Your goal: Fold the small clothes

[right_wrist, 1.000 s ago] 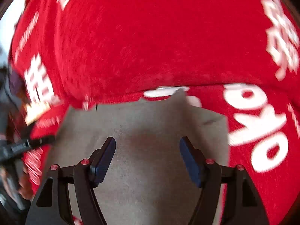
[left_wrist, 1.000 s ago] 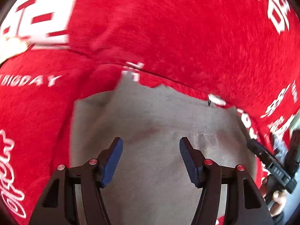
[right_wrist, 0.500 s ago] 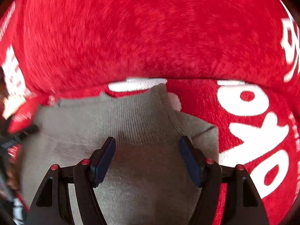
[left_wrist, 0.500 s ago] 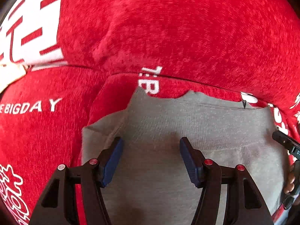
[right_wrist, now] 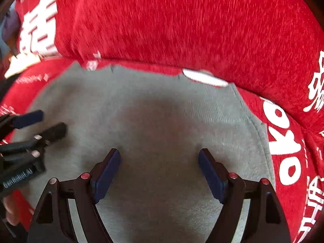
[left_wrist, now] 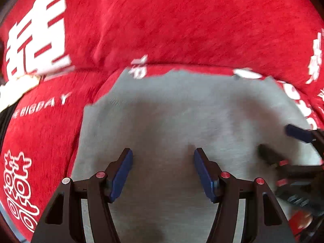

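A small grey knit garment [left_wrist: 172, 121] lies flat on a red cloth with white lettering [left_wrist: 182, 24]; it also shows in the right wrist view [right_wrist: 162, 111]. My left gripper [left_wrist: 163, 160] is open and empty, its blue pads just above the grey fabric. My right gripper [right_wrist: 159, 160] is open and empty over the same garment. The right gripper shows at the right edge of the left wrist view [left_wrist: 283, 141]. The left gripper shows at the left edge of the right wrist view [right_wrist: 44, 121].
The red cloth [right_wrist: 182, 20] rises in a padded fold just behind the garment's far edge. White printed characters [left_wrist: 38, 34] mark it at the left. A pale object [right_wrist: 22, 64] sits at the far left edge.
Both grippers have pulled back and apart from the far edge, so more of the grey garment shows. Each gripper has come into the other's view. Both stay open.
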Demonstrator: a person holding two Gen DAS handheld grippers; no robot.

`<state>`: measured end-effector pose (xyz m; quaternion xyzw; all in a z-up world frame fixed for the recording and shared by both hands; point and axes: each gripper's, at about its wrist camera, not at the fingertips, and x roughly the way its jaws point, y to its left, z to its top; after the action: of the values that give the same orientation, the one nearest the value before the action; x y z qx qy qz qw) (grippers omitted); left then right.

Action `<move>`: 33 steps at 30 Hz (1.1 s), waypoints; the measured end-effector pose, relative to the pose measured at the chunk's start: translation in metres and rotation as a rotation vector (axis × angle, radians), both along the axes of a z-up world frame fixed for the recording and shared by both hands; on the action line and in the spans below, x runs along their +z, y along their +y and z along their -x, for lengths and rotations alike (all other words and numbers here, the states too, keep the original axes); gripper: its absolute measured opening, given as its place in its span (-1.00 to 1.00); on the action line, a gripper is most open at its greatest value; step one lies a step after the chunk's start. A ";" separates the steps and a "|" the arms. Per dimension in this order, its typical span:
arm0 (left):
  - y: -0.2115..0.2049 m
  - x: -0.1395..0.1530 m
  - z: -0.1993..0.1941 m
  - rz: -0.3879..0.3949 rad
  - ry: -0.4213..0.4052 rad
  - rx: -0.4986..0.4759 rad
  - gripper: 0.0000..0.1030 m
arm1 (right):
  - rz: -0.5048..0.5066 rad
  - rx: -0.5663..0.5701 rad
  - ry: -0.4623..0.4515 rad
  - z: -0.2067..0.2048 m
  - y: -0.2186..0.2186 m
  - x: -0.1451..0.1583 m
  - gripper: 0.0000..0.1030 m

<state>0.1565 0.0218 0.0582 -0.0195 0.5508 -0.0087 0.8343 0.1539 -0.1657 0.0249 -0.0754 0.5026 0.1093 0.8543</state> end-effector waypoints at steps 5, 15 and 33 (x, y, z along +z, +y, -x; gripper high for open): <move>0.066 -0.009 0.011 0.058 0.012 0.160 0.85 | -0.099 -0.147 0.005 -0.001 -0.083 0.002 0.61; 0.075 0.028 0.061 0.167 -0.028 0.239 0.85 | -0.090 -0.313 -0.040 0.043 -0.092 0.033 0.63; 0.024 0.014 0.121 0.063 -0.018 0.082 0.85 | -0.068 -0.236 -0.048 0.113 -0.067 -0.002 0.63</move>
<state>0.0350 0.0455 0.0724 -0.0682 0.5416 0.0078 0.8378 0.0412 -0.2329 0.0228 0.0109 0.4832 0.0232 0.8751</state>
